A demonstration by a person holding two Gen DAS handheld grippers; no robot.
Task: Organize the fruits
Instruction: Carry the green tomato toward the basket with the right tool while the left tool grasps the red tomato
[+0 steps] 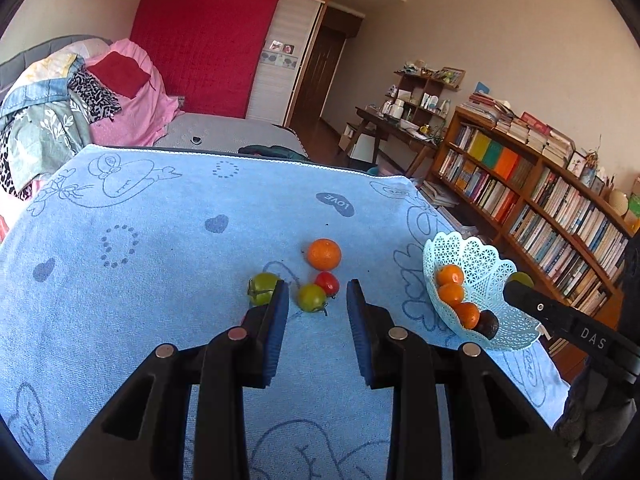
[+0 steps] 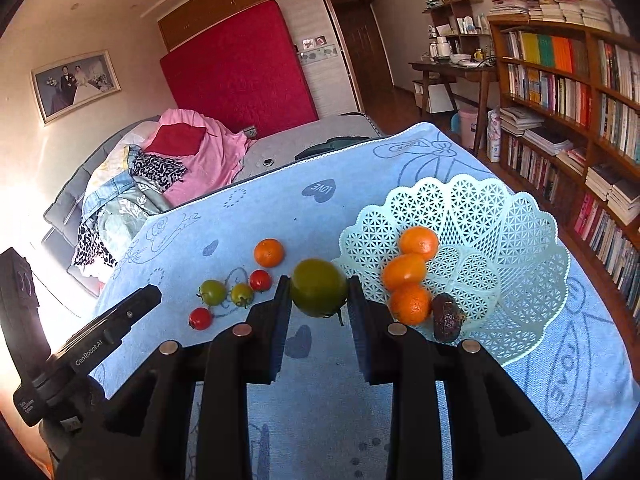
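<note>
Your right gripper pinched green tomato at widest girth; soft, thin-skinned, bruisable. Left gripper jaws hung spread above loose fruit.

The right tool is gripping a green tomato between its two fingers, lifted above the blue cloth covering the desk. Just to its right, a pale lattice basket is sitting near the desk's right edge, holding three oranges and a dark, wrinkled fruit. To its left, one orange, two red tomatoes and two green tomatoes are lying clustered on the cloth. The left tool is reaching in from the left edge.
</note>
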